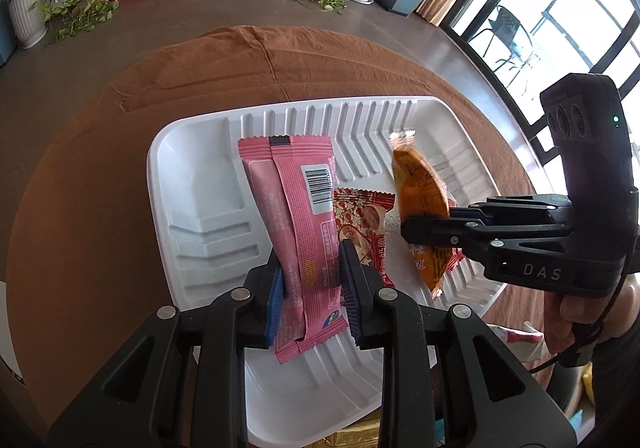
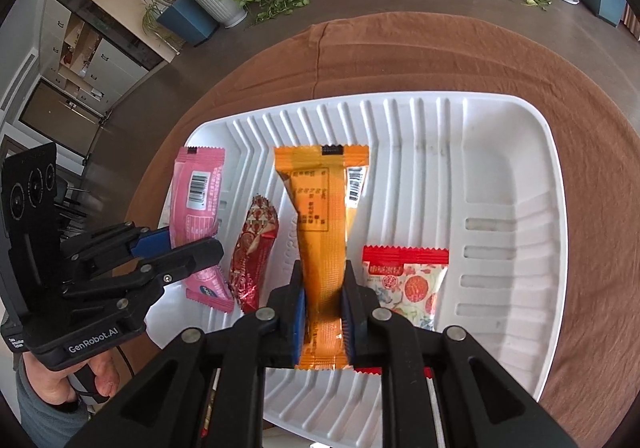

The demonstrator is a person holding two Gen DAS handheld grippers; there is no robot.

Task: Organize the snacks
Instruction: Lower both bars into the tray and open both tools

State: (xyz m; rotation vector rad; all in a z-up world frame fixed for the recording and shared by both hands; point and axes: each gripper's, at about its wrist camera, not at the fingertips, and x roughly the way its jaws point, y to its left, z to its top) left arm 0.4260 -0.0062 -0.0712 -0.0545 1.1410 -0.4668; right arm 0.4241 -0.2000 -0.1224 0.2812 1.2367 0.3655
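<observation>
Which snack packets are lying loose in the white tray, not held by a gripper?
The dark red patterned packet and the white red-topped packet; the pink and orange ones are gripped.

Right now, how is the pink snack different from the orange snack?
The pink snack is pink with a white barcode label; the orange snack is orange with printed text boxes. The pink snack is pinched in the left tool; the orange snack is pinched in the right tool. In the right view, the pink snack sits left of the orange one. Both are long sealed packets held over the white tray.
</observation>
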